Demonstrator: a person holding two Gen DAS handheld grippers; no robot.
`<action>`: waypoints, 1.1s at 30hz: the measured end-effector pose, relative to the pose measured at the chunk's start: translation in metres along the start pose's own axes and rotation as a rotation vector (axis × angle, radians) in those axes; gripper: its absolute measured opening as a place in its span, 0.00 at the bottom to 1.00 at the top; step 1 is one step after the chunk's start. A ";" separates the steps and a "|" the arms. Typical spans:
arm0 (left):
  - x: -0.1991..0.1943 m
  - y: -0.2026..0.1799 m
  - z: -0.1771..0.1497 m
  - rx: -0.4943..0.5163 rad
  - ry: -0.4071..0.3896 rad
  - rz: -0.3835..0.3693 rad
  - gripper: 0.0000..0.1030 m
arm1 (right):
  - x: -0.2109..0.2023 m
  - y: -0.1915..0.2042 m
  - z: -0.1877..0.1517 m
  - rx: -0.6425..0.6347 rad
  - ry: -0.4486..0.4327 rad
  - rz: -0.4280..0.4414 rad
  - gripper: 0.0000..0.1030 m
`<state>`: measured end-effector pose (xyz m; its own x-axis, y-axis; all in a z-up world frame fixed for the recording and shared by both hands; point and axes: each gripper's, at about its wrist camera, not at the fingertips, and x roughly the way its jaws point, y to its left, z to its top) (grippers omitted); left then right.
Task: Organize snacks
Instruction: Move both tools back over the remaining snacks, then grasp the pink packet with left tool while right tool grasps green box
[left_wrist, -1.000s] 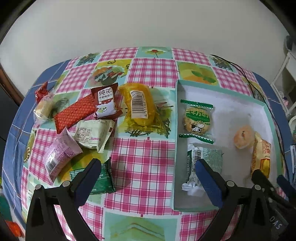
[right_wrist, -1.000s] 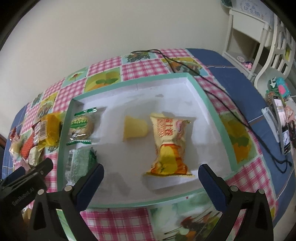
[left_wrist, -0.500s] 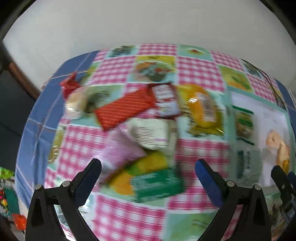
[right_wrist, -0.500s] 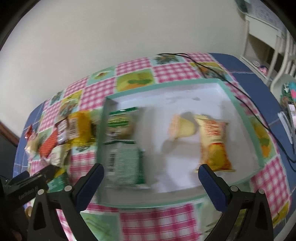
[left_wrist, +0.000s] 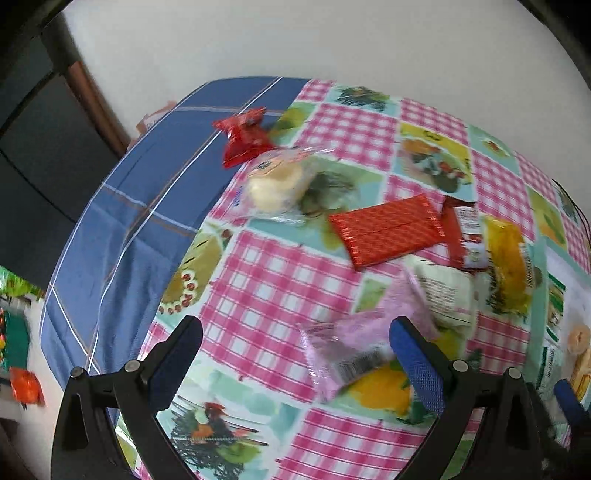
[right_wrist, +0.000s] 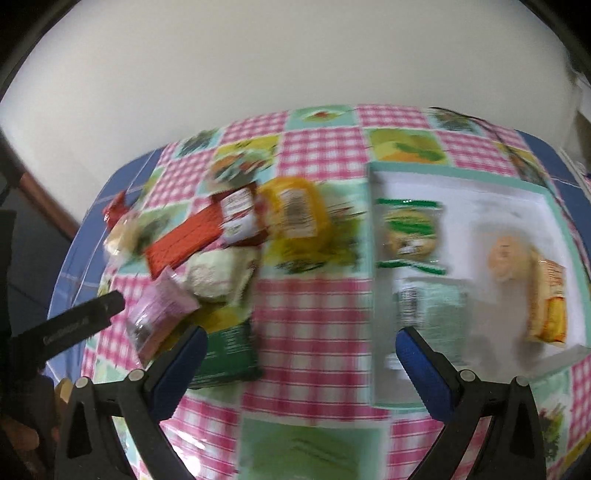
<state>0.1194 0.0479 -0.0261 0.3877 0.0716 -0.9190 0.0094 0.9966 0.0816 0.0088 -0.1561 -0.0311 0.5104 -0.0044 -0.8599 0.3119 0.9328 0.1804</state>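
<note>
Loose snacks lie in a heap on the checked tablecloth: a pink packet (left_wrist: 347, 350), a red foil bar (left_wrist: 388, 229), a white packet (left_wrist: 447, 295), a yellow packet (left_wrist: 508, 254), a clear-wrapped pastry (left_wrist: 277, 181), a red candy (left_wrist: 243, 136) and a green packet (right_wrist: 229, 350). A white tray with a teal rim (right_wrist: 373, 280) holds several snacks at the right. My left gripper (left_wrist: 295, 354) is open and empty above the cloth, its right finger beside the pink packet. My right gripper (right_wrist: 299, 362) is open and empty between the heap and the tray.
The table's blue-cloth left edge (left_wrist: 122, 229) drops to the floor, with a dark cabinet (left_wrist: 40, 147) beyond. A black cable (right_wrist: 480, 125) runs behind the tray. The white wall stands behind the table.
Both grippers have swung left, away from the tray and toward the snack heap. Both stay open and empty. The snacks have not moved.
</note>
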 end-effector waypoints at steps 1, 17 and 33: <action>0.004 0.003 0.000 -0.006 0.009 0.001 0.98 | 0.005 0.007 -0.001 -0.015 0.012 0.006 1.00; 0.021 0.004 0.005 0.018 0.053 -0.071 0.98 | 0.065 0.070 -0.020 -0.153 0.156 0.034 1.00; 0.035 -0.042 -0.003 0.192 0.092 -0.124 0.98 | 0.072 0.030 -0.009 -0.091 0.172 -0.028 1.00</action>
<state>0.1298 0.0092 -0.0631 0.2876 -0.0382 -0.9570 0.2304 0.9726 0.0304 0.0474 -0.1250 -0.0916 0.3559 0.0238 -0.9342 0.2461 0.9620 0.1182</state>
